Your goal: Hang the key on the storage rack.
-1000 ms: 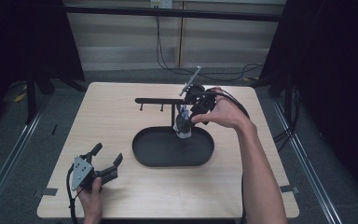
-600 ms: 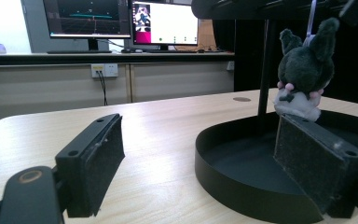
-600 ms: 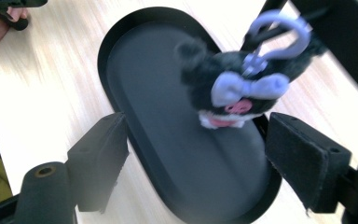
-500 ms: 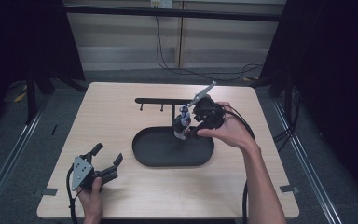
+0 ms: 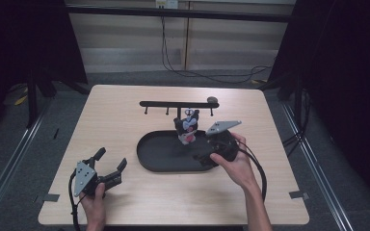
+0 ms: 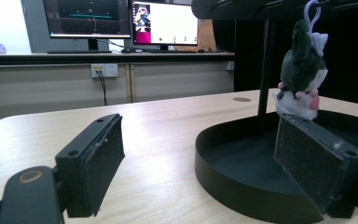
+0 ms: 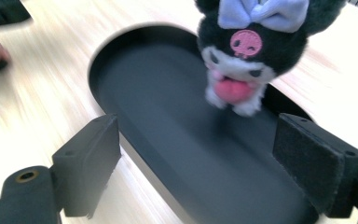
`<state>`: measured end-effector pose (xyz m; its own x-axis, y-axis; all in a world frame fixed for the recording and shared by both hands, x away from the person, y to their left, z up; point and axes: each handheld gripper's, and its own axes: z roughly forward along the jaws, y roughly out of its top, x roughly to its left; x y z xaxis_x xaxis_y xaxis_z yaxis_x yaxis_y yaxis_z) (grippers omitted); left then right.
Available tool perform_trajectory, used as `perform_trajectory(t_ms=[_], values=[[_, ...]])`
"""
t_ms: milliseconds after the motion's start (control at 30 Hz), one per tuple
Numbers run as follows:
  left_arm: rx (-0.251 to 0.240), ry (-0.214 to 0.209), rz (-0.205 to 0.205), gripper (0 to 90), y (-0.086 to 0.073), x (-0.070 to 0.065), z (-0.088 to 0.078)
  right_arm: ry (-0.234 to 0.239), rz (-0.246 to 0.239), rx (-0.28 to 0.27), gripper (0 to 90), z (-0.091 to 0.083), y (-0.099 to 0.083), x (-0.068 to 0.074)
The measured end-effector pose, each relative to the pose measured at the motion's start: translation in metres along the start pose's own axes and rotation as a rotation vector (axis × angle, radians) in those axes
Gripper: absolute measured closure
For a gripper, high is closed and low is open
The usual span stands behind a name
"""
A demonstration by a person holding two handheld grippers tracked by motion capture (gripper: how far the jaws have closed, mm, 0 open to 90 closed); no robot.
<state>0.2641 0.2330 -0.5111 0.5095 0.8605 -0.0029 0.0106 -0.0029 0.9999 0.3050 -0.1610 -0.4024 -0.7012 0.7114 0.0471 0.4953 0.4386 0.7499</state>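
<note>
Right hand-held gripper (image 5: 207, 155): jaws spread wide, nothing between them, hovering over the near right rim of the oval black tray (image 5: 149, 161), probably freed from the toy; left hand-held gripper (image 5: 110, 170): jaws likewise apart, idle on the bench (image 5: 125, 115) at its near left corner, seemingly waiting; plush keychain toy (image 5: 187, 128): hangs by its loop from a hook of the black T-shaped rack (image 5: 173, 103), above the tray's far side; dark body, white face, lilac bow, pink skull badge, pink mouth.
</note>
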Motion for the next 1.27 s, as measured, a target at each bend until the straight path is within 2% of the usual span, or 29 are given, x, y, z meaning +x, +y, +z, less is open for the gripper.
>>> perform_trajectory(t_ms=[33, 100, 133, 167, 233, 267, 300, 367, 400, 433, 567, 700, 733, 767, 800, 833, 867, 900, 933, 967, 1000, 1033, 1067, 1133, 1167, 1267], values=[[0.0, 0.0, 0.0, 15.4, 0.0, 0.0, 0.0, 0.0, 0.0, 0.0, 14.5, 0.0, 0.0, 0.0], [0.0, 0.0, 0.001, 15.4, 0.0, 0.0, 0.0, 0.019, 0.032, -0.062, 14.3, 0.002, -0.011, 0.002], [0.001, -0.001, 0.002, 15.4, 0.0, 0.0, 0.0, -0.045, 0.048, -0.114, 14.7, 0.003, -0.024, 0.009], [0.001, -0.001, 0.002, 15.4, 0.0, 0.0, 0.0, -0.045, 0.048, -0.114, 14.7, 0.003, -0.024, 0.009], [-0.001, -0.002, 0.0, 15.4, 0.0, 0.0, 0.0, -0.09, 0.053, -0.167, 14.4, 0.003, -0.034, 0.015], [-0.001, -0.003, 0.0, 15.4, 0.0, 0.0, 0.0, -0.156, 0.042, -0.19, 14.5, 0.005, -0.045, 0.022], [-0.001, -0.003, 0.0, 15.4, 0.0, 0.0, 0.0, -0.156, 0.042, -0.19, 14.5, 0.005, -0.045, 0.022], [0.001, -0.002, 0.001, 15.4, 0.0, 0.0, 0.0, -0.261, 0.028, -0.238, 15.9, 0.01, -0.058, 0.028], [0.001, -0.002, 0.001, 15.4, 0.0, 0.0, 0.0, -0.354, 0.05, -0.294, 17.1, 0.014, -0.069, 0.032], [0.001, -0.002, 0.001, 15.4, 0.0, 0.0, 0.0, -0.354, 0.05, -0.294, 17.1, 0.014, -0.069, 0.032], [0.001, -0.002, 0.001, 15.4, 0.0, 0.0, 0.0, -0.422, 0.114, -0.363, 17.4, 0.023, -0.087, 0.033], [0.001, -0.002, 0.001, 15.4, 0.0, 0.0, 0.0, -0.484, 0.116, -0.407, 17.3, 0.029, -0.098, 0.037], [0.001, -0.002, 0.001, 15.4, 0.0, 0.0, 0.0, -0.513, 0.125, -0.451, 17.3, 0.031, -0.103, 0.039], [-0.001, -0.002, -0.001, 15.4, 0.0, 0.0, 0.0, -0.513, 0.125, -0.451, 17.3, 0.031, -0.103, 0.039], [0.001, -0.002, 0.001, 15.4, 0.0, 0.0, 0.0, -0.525, 0.14, -0.505, 17.8, 0.033, -0.109, 0.041], [0.001, -0.002, 0.001, 15.4, 0.0, 0.0, 0.0, -0.525, 0.14, -0.505, 17.8, 0.033, -0.109, 0.041], [0.001, -0.002, 0.002, 15.4, 0.0, 0.0, 0.0, -0.544, 0.126, -0.554, 17.6, 0.033, -0.114, 0.043], [0.002, -0.002, 0.002, 15.4, 0.0, 0.0, 0.0, -0.544, 0.126, -0.554, 17.6, 0.033, -0.114, 0.043], [0.002, -0.002, 0.002, 15.4, 0.0, 0.0, 0.0, -0.547, 0.12, -0.602, 17.0, 0.031, -0.117, 0.045], [0.001, -0.002, 0.001, 15.4, 0.0, 0.0, 0.0, -0.547, 0.12, -0.602, 17.0, 0.031, -0.117, 0.045], [0.0, -0.002, 0.001, 15.4, 0.0, 0.0, 0.0, -0.533, 0.124, -0.662, 15.9, 0.028, -0.122, 0.046], [0.0, -0.002, 0.001, 15.4, 0.0, 0.0, 0.0, -0.533, 0.124, -0.662, 15.9, 0.028, -0.122, 0.046], [0.002, -0.002, 0.001, 15.4, 0.0, 0.0, 0.0, -0.526, 0.135, -0.725, 14.8, 0.024, -0.128, 0.046], [0.001, -0.002, 0.001, 15.4, 0.0, 0.0, 0.0, -0.518, 0.132, -0.739, 14.6, 0.023, -0.129, 0.046], [0.002, -0.002, 0.001, 15.4, 0.0, 0.0, 0.0, -0.498, 0.115, -0.742, 14.1, 0.022, -0.13, 0.046], [0.002, -0.002, 0.001, 15.4, 0.0, 0.0, 0.0, -0.49, 0.095, -0.733, 14.3, 0.023, -0.129, 0.047]])
